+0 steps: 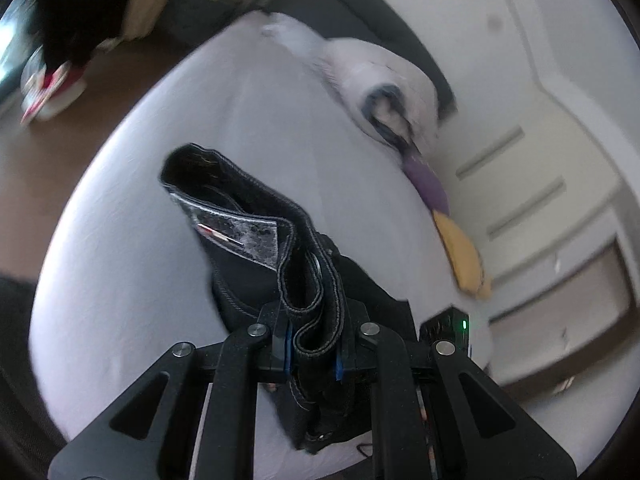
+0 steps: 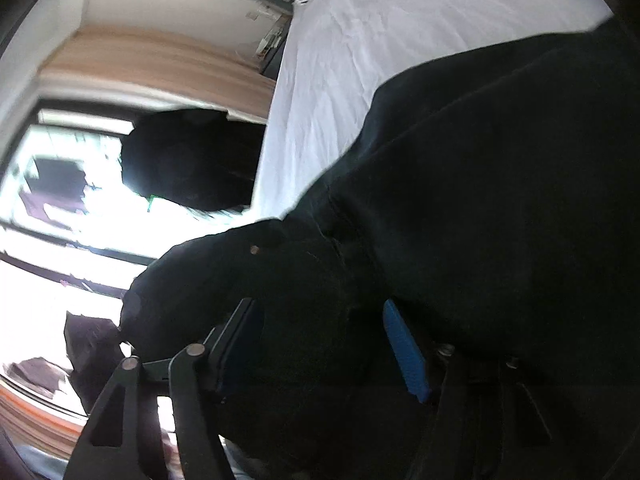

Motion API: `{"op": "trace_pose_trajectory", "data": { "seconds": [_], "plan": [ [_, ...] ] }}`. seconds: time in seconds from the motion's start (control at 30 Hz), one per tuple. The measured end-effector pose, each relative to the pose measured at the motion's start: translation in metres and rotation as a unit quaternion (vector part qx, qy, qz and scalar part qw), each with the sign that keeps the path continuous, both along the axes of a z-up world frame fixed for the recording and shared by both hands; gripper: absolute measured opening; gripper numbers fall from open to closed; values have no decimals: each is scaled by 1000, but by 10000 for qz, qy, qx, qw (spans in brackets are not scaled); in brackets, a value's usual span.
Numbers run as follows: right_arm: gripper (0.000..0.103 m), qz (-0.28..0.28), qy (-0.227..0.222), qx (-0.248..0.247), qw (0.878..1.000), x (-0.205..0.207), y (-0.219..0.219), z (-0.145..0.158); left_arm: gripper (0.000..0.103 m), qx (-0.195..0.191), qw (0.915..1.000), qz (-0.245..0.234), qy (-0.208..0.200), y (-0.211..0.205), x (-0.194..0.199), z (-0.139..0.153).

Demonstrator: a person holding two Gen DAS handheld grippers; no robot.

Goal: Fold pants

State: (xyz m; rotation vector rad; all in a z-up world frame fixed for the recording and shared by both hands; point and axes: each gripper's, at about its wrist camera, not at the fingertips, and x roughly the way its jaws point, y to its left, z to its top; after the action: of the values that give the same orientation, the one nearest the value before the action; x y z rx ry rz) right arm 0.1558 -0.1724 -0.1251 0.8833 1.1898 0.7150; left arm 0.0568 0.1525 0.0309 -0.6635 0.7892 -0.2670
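Observation:
The pants are black denim with pale stitching. In the left wrist view my left gripper (image 1: 314, 344) is shut on a bunched fold of the pants' waistband (image 1: 308, 280), held above the white bed sheet (image 1: 140, 280); the open waist with a silver inner label (image 1: 248, 232) points away from me. In the right wrist view my right gripper (image 2: 324, 344) is shut on a thick wad of the pants (image 2: 480, 200), which fills most of the frame and drapes over the white bed (image 2: 360, 40). The blue pads (image 2: 404, 348) press into the cloth.
A white pillow and bundled white-and-grey bedding (image 1: 384, 80) lie at the bed's far side, with a purple item (image 1: 428, 184) and a yellow item (image 1: 464, 256) at the edge. Brown floor (image 1: 100, 92) lies left. A bright window (image 2: 80, 220) and dark shape (image 2: 192, 160) lie beside the bed.

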Motion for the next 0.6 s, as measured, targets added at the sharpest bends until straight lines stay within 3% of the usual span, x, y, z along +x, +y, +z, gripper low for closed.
{"op": "trace_pose_trajectory", "data": {
  "seconds": [0.1, 0.2, 0.4, 0.6],
  "plan": [
    [74, -216, -137, 445, 9987, 7, -32, 18, 12, 730, 9946, -681, -287, -71, 18, 22],
    [83, -289, -173, 773, 9964, 13, -69, 38, 12, 1289, 9808, -1400, -427, -146, 24, 21],
    [98, -217, -306, 521, 9979, 8, -114, 71, 12, 2041, 9556, -2119, -152, -236, 30, -17],
    [98, 73, -348, 54, 9994, 3, -107, 74, 12, 2575, 9352, -2424, -201, -284, 27, -23]
  ]
}}
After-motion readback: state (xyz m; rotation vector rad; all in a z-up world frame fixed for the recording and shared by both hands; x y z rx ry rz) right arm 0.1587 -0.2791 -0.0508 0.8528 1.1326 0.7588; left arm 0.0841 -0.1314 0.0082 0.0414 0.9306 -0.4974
